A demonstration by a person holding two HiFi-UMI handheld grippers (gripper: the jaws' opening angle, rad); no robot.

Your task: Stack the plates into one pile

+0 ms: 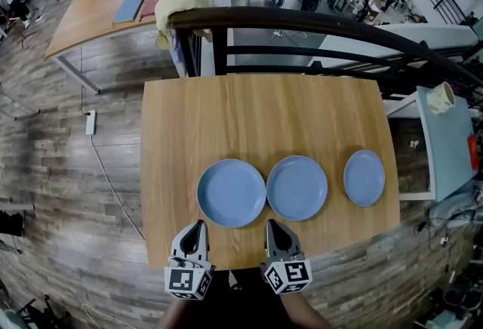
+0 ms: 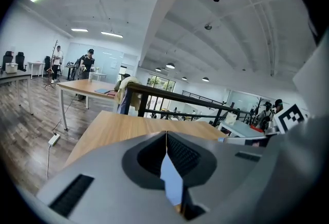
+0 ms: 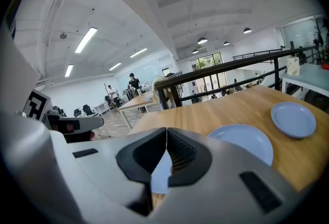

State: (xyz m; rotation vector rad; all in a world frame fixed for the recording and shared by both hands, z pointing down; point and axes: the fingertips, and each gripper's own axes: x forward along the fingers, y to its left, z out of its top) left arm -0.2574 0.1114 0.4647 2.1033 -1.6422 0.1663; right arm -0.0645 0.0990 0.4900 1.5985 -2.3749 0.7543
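The left tongs (image 1: 200, 225) and the right tongs (image 1: 271, 225) are both hovering fully closed and empty over the counter's (image 1: 189, 116) near edge, just short of the left plate (image 1: 232, 192), while the middle plate (image 1: 297, 187) and the smaller right plate (image 1: 364, 177) are lying unstacked beside it in a row.

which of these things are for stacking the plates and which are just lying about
For the job:
- left blue plate
- middle blue plate
- smaller right blue plate
- left hand-held gripper and right hand-held gripper, both shut and empty

Lying about:
- power strip on the floor
- cream garment over the railing
- blue book on the far table
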